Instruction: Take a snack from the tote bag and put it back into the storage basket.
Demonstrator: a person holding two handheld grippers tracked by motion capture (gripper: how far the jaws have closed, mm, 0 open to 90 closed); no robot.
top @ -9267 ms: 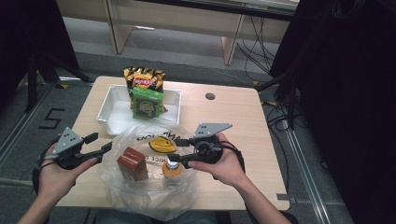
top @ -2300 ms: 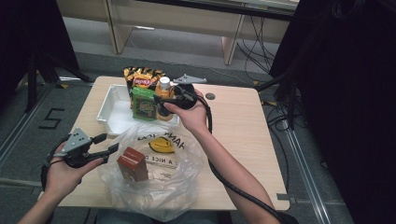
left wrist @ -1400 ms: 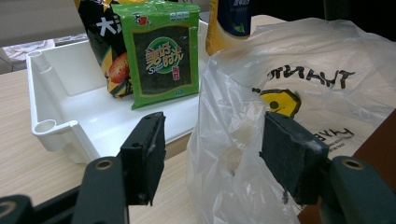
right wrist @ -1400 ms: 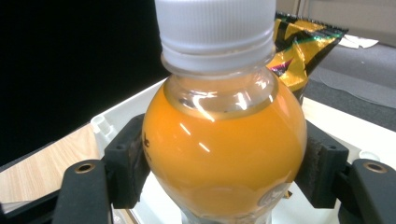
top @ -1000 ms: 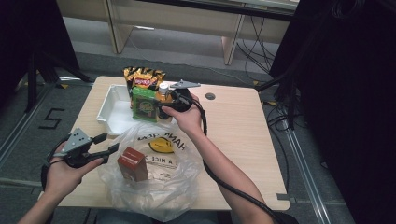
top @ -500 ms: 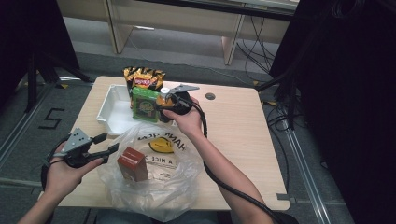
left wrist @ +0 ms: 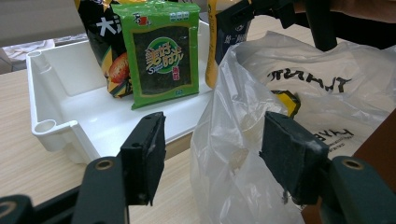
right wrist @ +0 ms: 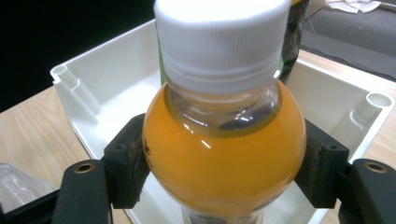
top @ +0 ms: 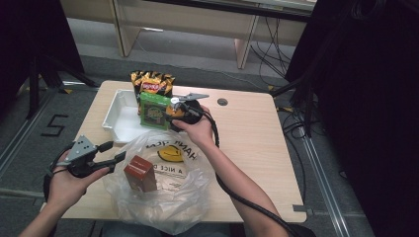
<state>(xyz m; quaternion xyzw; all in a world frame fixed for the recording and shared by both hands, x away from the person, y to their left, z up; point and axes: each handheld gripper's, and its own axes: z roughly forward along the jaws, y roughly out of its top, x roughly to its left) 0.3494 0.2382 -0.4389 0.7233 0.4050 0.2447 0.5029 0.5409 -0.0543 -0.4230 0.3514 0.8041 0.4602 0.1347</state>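
A bottle of orange drink (right wrist: 223, 140) with a white cap (right wrist: 222, 35) is being pinched at its shoulder between the two jaws of the right tool (right wrist: 223, 172), which are pressed against its sides. In the high view, at the centre of the frame, the right tool (top: 179, 114) is being held at the right edge of a white tray (top: 118, 111), with the bottle (top: 174, 102) just beside a green snack packet (top: 154, 111) that is standing upright in the tray. A black and orange bag of crisps (top: 152, 83) is being propped behind the green packet, at the tray's far side.

At the lower left of the high view, the left tool (top: 114, 158) is being held with its jaws spread and nothing gripped between them, next to the edge of a clear plastic bag (top: 163, 197). In the left gripper view, the rim of the bag (left wrist: 233, 140) is seen between the open jaws of the left tool (left wrist: 215, 161), with the tray (left wrist: 56, 126) and the green packet (left wrist: 159, 53) beyond.

A brown carton (top: 141, 174) is standing on the bag, which is lying on the wooden surface (top: 252, 143) at the lower centre of the frame.
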